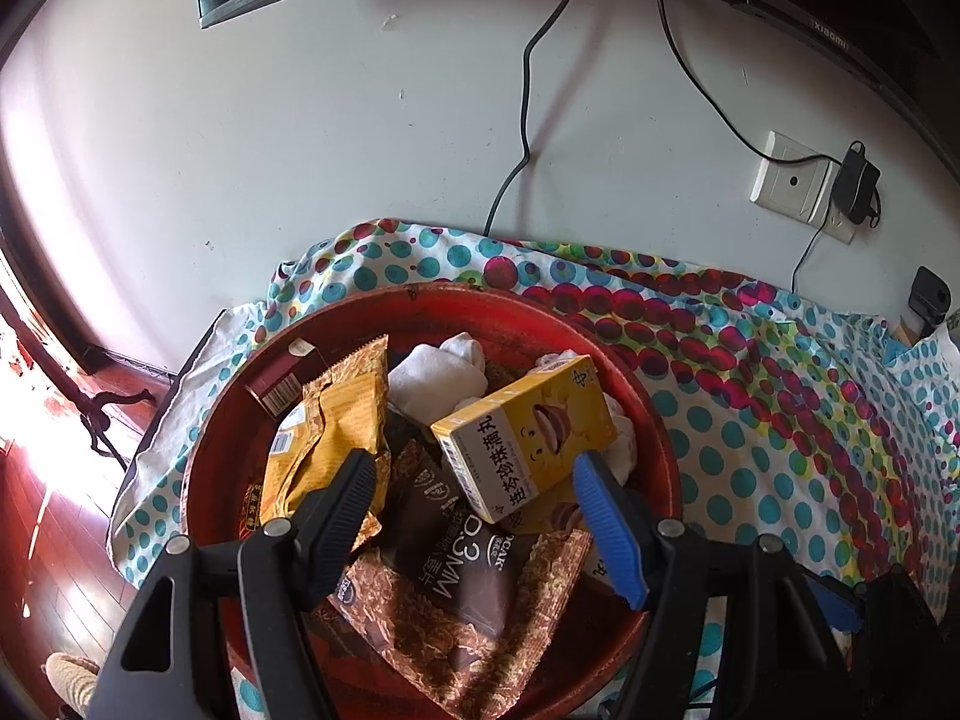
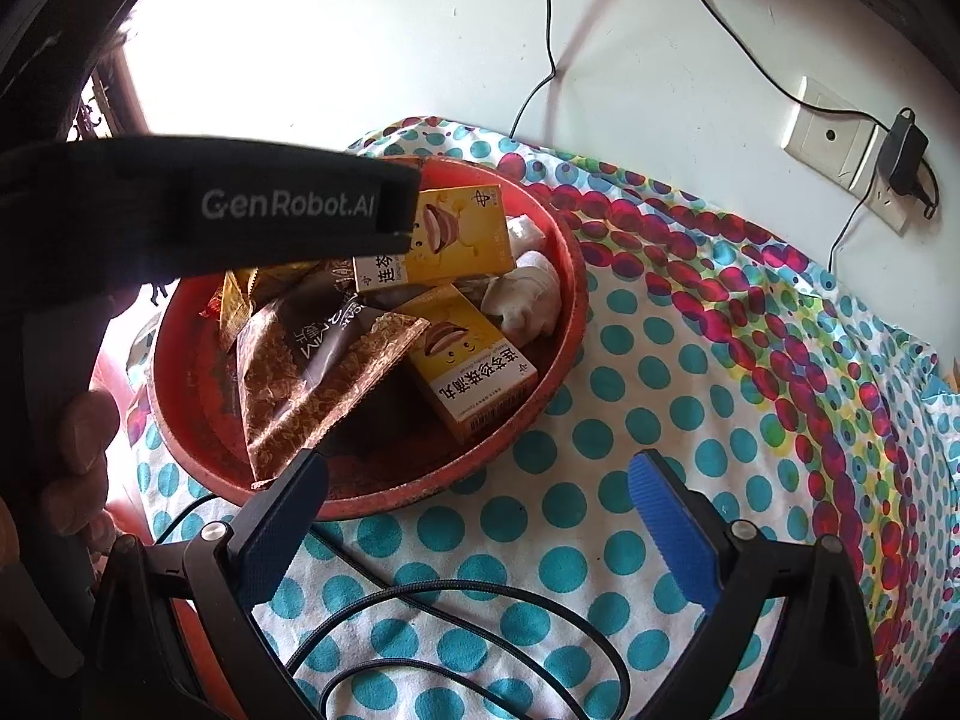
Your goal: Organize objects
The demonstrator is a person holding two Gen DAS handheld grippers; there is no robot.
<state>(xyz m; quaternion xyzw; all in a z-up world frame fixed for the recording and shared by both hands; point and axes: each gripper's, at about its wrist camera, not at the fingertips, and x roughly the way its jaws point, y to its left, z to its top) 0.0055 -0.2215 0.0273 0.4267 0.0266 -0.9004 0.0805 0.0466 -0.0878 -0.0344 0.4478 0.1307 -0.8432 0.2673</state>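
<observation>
Polka-dot cloth (image 2: 630, 372) covers the surface below a white wall (image 1: 300, 150) with a wall socket (image 1: 792, 180). Red bowl (image 1: 222, 456) holds snack packets and two yellow boxes. Upper yellow box (image 1: 528, 432) lies tilted, long axis diagonal, near end toward left gripper (image 1: 474, 480), spread, empty. Right gripper (image 2: 480, 480), spread, over cloth.

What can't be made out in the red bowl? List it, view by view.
- Left wrist view: the bottom of the red bowl is covered by the brown packet, orange packet and yellow box; only a corner of the small dark red box shows.
- Left wrist view: the white cloth is partly hidden behind the yellow box.
- Right wrist view: the left gripper's black body hides the bowl's far left part.
</observation>
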